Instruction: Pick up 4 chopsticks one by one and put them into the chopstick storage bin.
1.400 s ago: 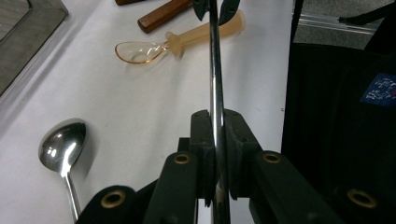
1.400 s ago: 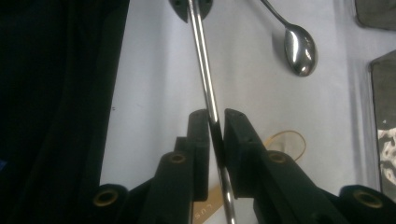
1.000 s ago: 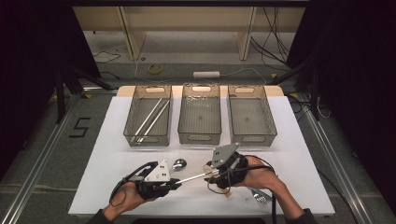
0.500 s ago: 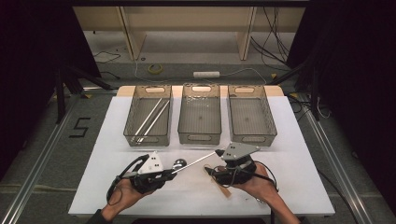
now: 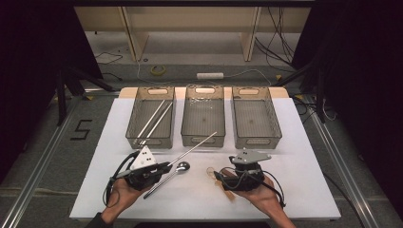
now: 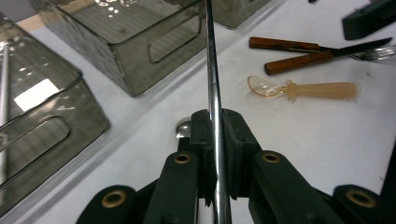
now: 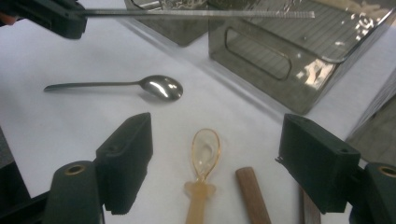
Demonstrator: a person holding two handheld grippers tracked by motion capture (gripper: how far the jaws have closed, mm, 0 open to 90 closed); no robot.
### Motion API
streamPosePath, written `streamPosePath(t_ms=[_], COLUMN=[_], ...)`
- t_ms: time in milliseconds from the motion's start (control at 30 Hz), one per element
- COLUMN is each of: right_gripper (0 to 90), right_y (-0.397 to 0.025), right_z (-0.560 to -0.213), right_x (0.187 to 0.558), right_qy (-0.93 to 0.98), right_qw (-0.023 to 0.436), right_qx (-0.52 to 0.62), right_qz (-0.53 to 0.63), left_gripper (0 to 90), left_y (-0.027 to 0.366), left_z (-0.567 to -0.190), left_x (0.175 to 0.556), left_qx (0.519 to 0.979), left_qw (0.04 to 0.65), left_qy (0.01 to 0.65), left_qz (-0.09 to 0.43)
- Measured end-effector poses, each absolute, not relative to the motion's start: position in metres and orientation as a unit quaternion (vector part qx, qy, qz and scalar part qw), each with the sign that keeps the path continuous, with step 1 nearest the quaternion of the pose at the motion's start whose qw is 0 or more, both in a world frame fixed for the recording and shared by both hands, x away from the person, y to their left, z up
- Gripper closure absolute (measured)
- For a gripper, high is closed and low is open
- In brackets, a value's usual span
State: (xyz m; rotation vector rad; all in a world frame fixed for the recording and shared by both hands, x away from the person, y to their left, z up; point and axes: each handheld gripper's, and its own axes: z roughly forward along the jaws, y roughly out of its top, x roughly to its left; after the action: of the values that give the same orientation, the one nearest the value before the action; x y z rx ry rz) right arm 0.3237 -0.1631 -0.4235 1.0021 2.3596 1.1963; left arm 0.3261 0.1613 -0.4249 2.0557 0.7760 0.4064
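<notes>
Our left claw (image 6: 215, 154) is clamped tight on a thin metal rod (image 5: 195, 147), which slants up and away to the right, its far tip over the near rim of the middle bin (image 5: 203, 116). Just beneath it a steel spoon (image 7: 159, 87) lies flat on the white counter (image 5: 304, 156). Our right claw (image 7: 215, 163) gapes wide and holds nothing, hovering near a clear amber plastic spoon (image 7: 203, 154) with wooden-handled cutlery (image 6: 303, 51) just beside it. Two more rods (image 5: 153, 121) rest in the left bin (image 5: 151, 118); the right bin (image 5: 256, 116) stands alongside.
</notes>
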Motion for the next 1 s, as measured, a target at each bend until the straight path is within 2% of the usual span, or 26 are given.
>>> streamPosePath(t_ms=[533,1000], right_gripper=[26.9,26.8], right_y=[-0.165,-0.163], right_z=[-0.438,-0.441], right_x=[0.321,0.32], right_qy=[0.839,0.845], right_qw=[0.143,0.132], right_qx=[0.359,0.355], right_qz=[0.384,0.378], left_gripper=[82.8,82.8], left_y=[0.2,0.215], left_z=[-0.413,-0.419], left_x=[0.344,0.401], left_qx=[0.763,0.73], left_qw=[0.461,0.437], left_qy=[0.396,0.467], left_qz=[0.22,0.242])
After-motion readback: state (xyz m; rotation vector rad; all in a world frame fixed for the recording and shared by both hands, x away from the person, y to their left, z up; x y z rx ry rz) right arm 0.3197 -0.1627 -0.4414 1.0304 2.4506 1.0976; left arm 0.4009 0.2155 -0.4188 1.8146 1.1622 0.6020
